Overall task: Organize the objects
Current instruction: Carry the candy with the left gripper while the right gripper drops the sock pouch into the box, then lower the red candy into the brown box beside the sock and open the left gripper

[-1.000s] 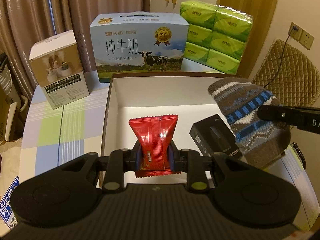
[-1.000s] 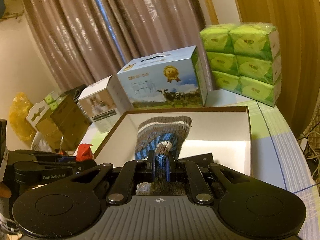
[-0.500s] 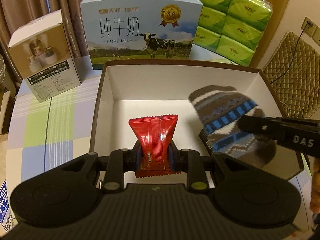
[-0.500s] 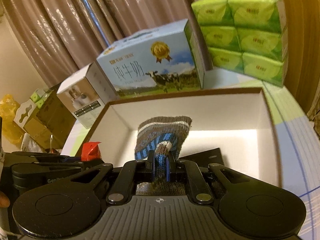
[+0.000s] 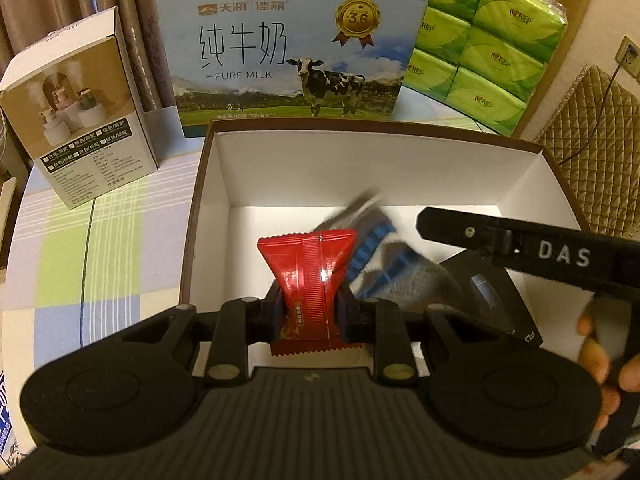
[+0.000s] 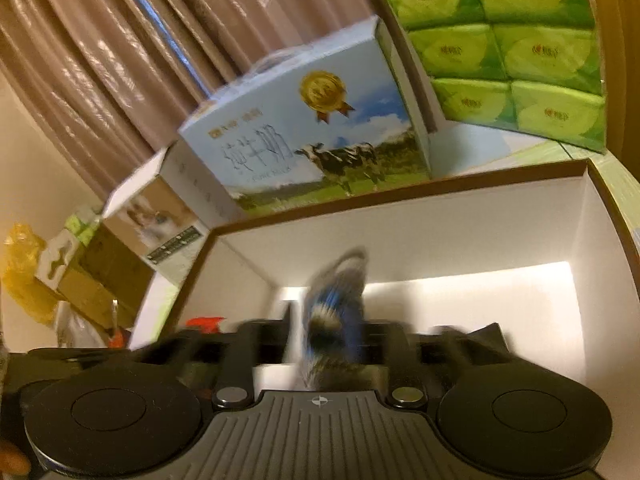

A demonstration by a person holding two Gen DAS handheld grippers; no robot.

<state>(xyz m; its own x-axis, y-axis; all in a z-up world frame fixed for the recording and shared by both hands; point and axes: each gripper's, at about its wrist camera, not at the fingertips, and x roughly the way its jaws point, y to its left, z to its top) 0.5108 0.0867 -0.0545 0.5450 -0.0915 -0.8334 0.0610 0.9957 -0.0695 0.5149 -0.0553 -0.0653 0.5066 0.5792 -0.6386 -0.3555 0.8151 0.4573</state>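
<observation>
**First:** Red foil is seen nearest: a red snack packet is clamped upright between the closed jaws of the left gripper, held just over the near edge of the open box. How is the other tool read?

**Second:** The right gripper is shown with its jaws opening. A striped knitted sock, brown and grey with blue bands, is blurred between them; the pads no longer appear to press on it, so it is judged to be dropping into the box. From the left wrist view the sock is seen just behind the packet, low inside the box.

**First:** What is already held by the box?

**Second:** A flat black carton is lying on the white floor at the right side, partly covered by the right gripper's arm. The sock is arriving beside or partly over it; which cannot be told through the blur. The rest of the floor is bare.

**First:** So how far along is the work judged to be?

**Second:** Roughly midway. One item is stowed, a second is being let go, and the packet is not yet released. Whether the things beyond are to be packed cannot be told: a small humidifier box at the far left, a pure milk carton behind the box, and green tissue packs stacked at the far right.
</observation>
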